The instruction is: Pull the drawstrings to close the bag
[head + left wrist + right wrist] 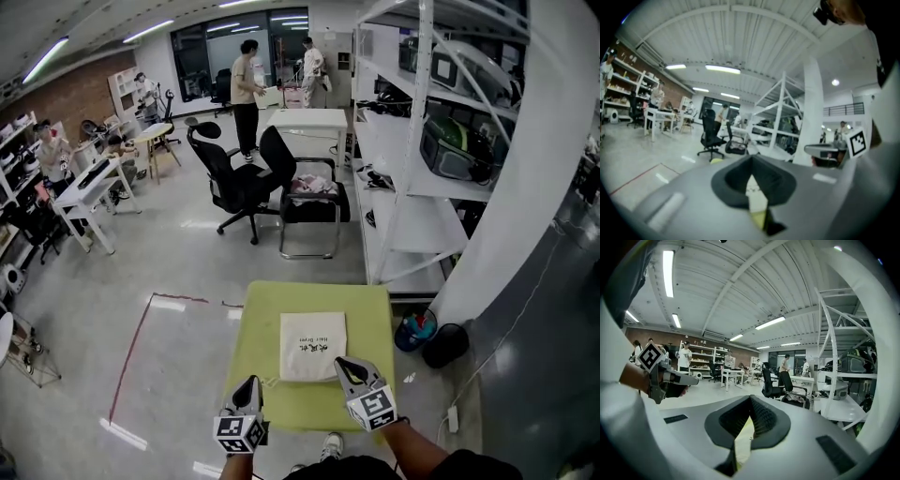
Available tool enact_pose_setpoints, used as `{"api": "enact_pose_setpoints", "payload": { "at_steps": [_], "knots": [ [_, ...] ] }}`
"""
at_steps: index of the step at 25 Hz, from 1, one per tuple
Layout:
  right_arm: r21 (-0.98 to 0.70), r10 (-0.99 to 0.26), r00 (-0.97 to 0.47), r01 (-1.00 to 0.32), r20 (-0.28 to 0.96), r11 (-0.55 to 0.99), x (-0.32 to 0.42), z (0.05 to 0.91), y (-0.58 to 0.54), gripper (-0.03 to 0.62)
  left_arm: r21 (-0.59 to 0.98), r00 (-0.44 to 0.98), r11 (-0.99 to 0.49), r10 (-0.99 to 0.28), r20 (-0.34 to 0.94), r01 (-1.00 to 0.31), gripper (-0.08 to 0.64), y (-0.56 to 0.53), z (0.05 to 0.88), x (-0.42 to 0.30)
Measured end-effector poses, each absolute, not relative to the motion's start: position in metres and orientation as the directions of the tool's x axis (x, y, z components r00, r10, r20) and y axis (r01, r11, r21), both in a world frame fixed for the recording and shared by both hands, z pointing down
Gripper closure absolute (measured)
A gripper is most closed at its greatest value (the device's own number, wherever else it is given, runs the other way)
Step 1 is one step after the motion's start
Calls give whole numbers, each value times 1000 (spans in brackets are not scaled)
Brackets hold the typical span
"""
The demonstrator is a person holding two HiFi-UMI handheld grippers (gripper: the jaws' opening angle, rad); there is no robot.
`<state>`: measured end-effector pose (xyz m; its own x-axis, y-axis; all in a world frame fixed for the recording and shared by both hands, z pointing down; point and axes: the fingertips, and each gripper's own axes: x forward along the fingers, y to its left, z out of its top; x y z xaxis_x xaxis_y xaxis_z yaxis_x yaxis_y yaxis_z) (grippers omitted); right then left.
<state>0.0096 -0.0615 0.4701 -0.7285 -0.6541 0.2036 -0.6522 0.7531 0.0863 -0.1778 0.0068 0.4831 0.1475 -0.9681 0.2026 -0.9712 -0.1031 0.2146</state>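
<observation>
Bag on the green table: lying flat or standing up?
Flat: the bag spreads as a full rectangle on the green table, print facing up. Whether its mouth is drawn shut: cannot tell.

A: Which colour is seen on the table (258,361)?
B: A plain yellow-green is seen. The bag (313,345) is cream, and a small dark print is carried on it.
A: And the grippers?
B: The left gripper (248,384) and the right gripper (346,365) are grey, with black pads (763,419). Black and white square markers are shown on their cubes.
A: How is the floor (178,267) coloured?
B: It is pale grey, and a red line (131,352) is marked on it. The chairs (234,183) are black.
</observation>
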Motion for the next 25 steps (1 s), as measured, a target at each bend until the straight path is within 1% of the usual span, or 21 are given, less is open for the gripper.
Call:
{"api": "enact_pose_setpoints", "payload": {
  "at_steps": [5, 11, 17, 21, 25],
  "knots": [
    [84, -666, -711, -667, 225, 741, 28, 484, -86, 592, 183, 162, -118, -955, 247, -976, 555, -18, 498, -165],
    [72, -654, -714, -660, 251, 748, 32, 501, -99, 592, 168, 173, -129, -943, 285, -977, 555, -37, 512, -157],
    [77, -644, -713, -651, 278, 755, 49, 520, -115, 592, 98, 172, -148, -935, 311, -984, 555, -60, 534, -145],
    [26, -646, -669, -686, 368, 727, 67, 557, -105, 592, 17, 180, -188, -902, 392, -982, 555, -58, 556, -139],
    [4, -627, -635, -701, 451, 713, 75, 596, -93, 592, -8, 209, -237, -874, 439, -972, 555, -56, 582, -135]
  ]
}}
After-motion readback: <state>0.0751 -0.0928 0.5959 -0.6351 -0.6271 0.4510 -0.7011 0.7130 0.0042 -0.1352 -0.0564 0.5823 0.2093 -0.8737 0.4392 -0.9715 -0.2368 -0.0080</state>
